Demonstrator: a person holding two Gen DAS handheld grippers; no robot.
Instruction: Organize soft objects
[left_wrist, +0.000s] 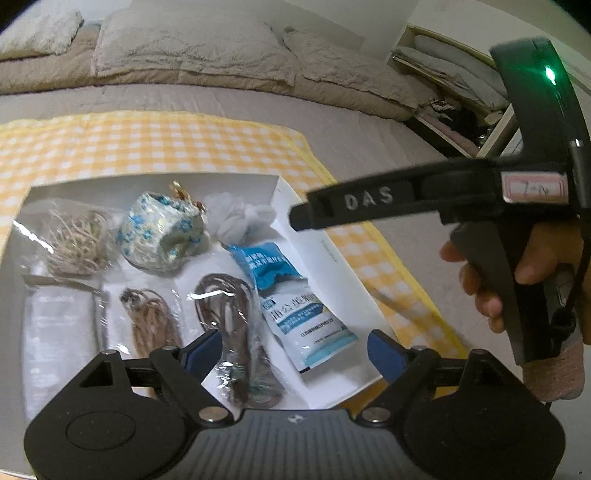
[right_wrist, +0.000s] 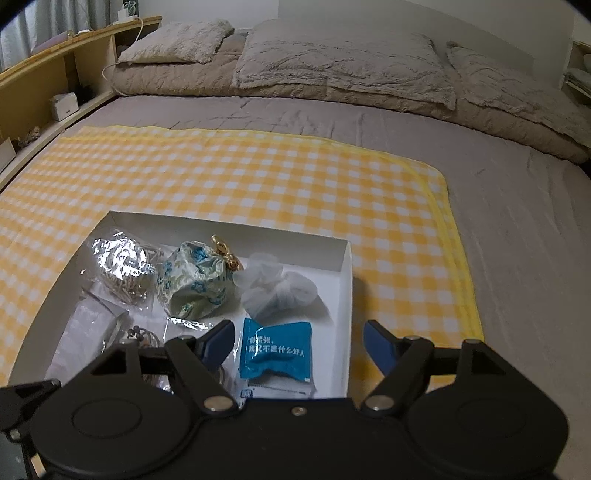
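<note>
A shallow white box (left_wrist: 314, 236) (right_wrist: 345, 280) lies on a yellow checked cloth (left_wrist: 147, 144) (right_wrist: 258, 184) on a bed. In it are a floral pouch (left_wrist: 162, 232) (right_wrist: 194, 284), a white mesh puff (left_wrist: 236, 218) (right_wrist: 277, 288), a blue sachet (left_wrist: 299, 306) (right_wrist: 275, 350), bagged beige twine (left_wrist: 74, 240) (right_wrist: 122, 266) and bagged brown cords (left_wrist: 229, 310). My left gripper (left_wrist: 295, 354) is open and empty above the box's near side. My right gripper (right_wrist: 299, 343) is open and empty over the sachet; its body (left_wrist: 517, 206) shows in the left wrist view.
Grey pillows (right_wrist: 332, 62) and a folded quilt (left_wrist: 184, 48) lie at the head of the bed. A wooden shelf (right_wrist: 55, 74) runs along the left. An open cupboard (left_wrist: 454, 85) with bedding stands at the right. Grey sheet (right_wrist: 517, 221) surrounds the cloth.
</note>
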